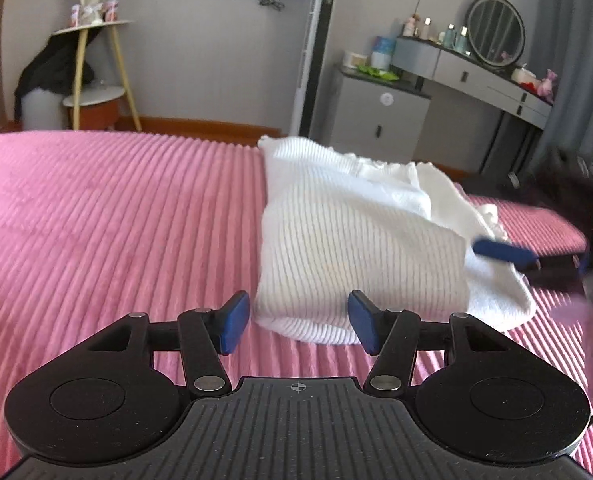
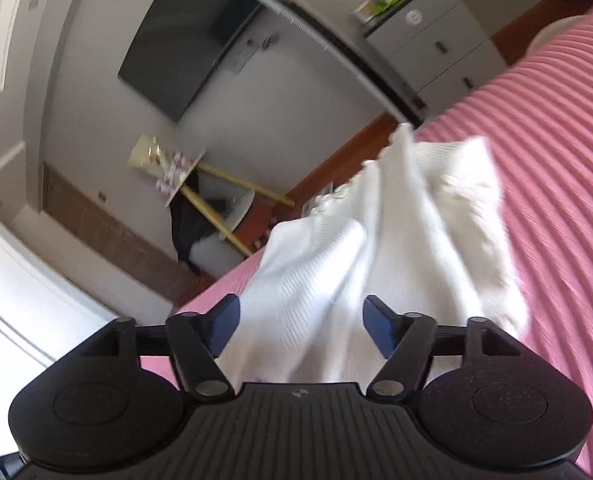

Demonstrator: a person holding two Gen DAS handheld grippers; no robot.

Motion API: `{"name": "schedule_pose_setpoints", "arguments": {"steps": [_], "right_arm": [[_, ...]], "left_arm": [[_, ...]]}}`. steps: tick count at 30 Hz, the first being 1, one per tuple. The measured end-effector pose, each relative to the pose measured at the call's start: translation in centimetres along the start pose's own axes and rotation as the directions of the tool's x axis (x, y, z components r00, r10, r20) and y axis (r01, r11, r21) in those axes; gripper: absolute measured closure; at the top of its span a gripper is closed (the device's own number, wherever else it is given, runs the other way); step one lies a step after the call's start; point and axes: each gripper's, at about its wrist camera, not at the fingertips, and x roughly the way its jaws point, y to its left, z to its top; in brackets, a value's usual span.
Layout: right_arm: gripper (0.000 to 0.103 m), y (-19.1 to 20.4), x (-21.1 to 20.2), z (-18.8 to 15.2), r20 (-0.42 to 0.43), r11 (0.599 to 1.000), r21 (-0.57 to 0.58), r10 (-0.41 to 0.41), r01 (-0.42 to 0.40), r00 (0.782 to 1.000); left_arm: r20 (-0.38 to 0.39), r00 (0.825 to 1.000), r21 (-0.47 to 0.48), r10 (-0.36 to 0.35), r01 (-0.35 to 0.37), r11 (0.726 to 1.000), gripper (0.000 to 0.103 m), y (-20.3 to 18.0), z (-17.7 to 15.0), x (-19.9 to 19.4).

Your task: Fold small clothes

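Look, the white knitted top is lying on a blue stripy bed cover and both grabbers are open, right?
Not quite. The bed cover is pink, not blue, as the left wrist view shows. The rest holds: the white knitted top lies on it, and the left gripper and right gripper both stand open, pads off the cloth.

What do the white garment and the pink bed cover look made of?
White garment: looks like a soft ribbed knit, matte, with fine parallel ridges and a frilly edge; it drapes in loose folds. The fibre cannot be told.
Pink bed cover: looks like plush, wide-ribbed fabric, corduroy or fleece style, with raised stripes and a slight sheen.
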Motion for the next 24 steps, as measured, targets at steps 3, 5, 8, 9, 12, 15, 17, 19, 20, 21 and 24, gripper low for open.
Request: {"name": "schedule_pose_setpoints", "arguments": {"steps": [3, 5, 8, 9, 12, 15, 17, 19, 20, 21, 24], "right_arm": [[0.033, 0.4, 3.4, 1.9, -0.080, 0.996, -0.010, -0.086, 0.085, 0.993], [0.033, 0.5, 5.4, 2.7, -0.125, 0.993, -0.016, -0.119, 0.118, 0.985], [0.033, 0.6, 7.8, 3.4, -0.177, 0.993, 0.025, -0.109, 0.115, 0.978], [0.034, 0.8, 8.3, 3.6, -0.184, 0.993, 0.031, -0.103, 0.110, 0.978], [0.054, 1.7, 9.5, 3.7, -0.201, 0.994, 0.003, -0.104, 0.107, 0.974], [0.077, 2.7, 10.0, 3.2, -0.206, 0.986, -0.085, -0.158, 0.143, 0.966], [0.081, 4.9, 9.9, 3.1, -0.175, 0.956, -0.233, -0.221, 0.178, 0.959], [0.082, 7.5, 8.5, 3.3, -0.089, 0.906, -0.376, -0.247, 0.197, 0.965], [0.082, 8.7, 7.7, 3.4, -0.043, 0.878, -0.432, -0.249, 0.207, 0.967], [0.082, 9.9, 6.8, 3.5, 0.008, 0.839, -0.493, -0.258, 0.229, 0.966], [0.082, 11.8, 4.6, 3.0, 0.152, 0.694, -0.646, -0.293, 0.319, 0.944]], "left_arm": [[0.003, 1.000, -0.026, -0.001, 0.001, 1.000, 0.042, 0.7, -0.4, 0.5], [0.016, 1.000, -0.023, -0.007, 0.008, 1.000, 0.042, 0.9, -0.7, 0.4], [0.026, 1.000, 0.012, 0.002, -0.002, 1.000, 0.042, 0.3, -0.8, 0.4], [0.027, 1.000, 0.013, -0.001, 0.001, 1.000, 0.042, 0.2, -0.8, 0.3], [0.036, 0.999, 0.011, -0.012, 0.012, 1.000, 0.042, 0.3, -0.7, 0.6], [0.035, 0.999, -0.012, -0.029, 0.030, 0.999, 0.041, 0.6, -0.5, 0.7], [0.024, 0.999, -0.036, -0.043, 0.044, 0.998, 0.040, 0.8, -0.5, 0.7], [0.012, 0.998, -0.070, -0.069, 0.069, 0.995, 0.038, 1.0, -0.2, 0.6], [0.015, 0.997, -0.082, -0.079, 0.080, 0.993, 0.038, 1.0, -0.2, 0.4], [0.020, 0.996, -0.088, -0.089, 0.090, 0.992, 0.037, 1.1, -0.2, 0.2], [0.018, 0.994, -0.094, -0.106, 0.107, 0.990, 0.037, 1.0, -0.2, 0.0]]}}
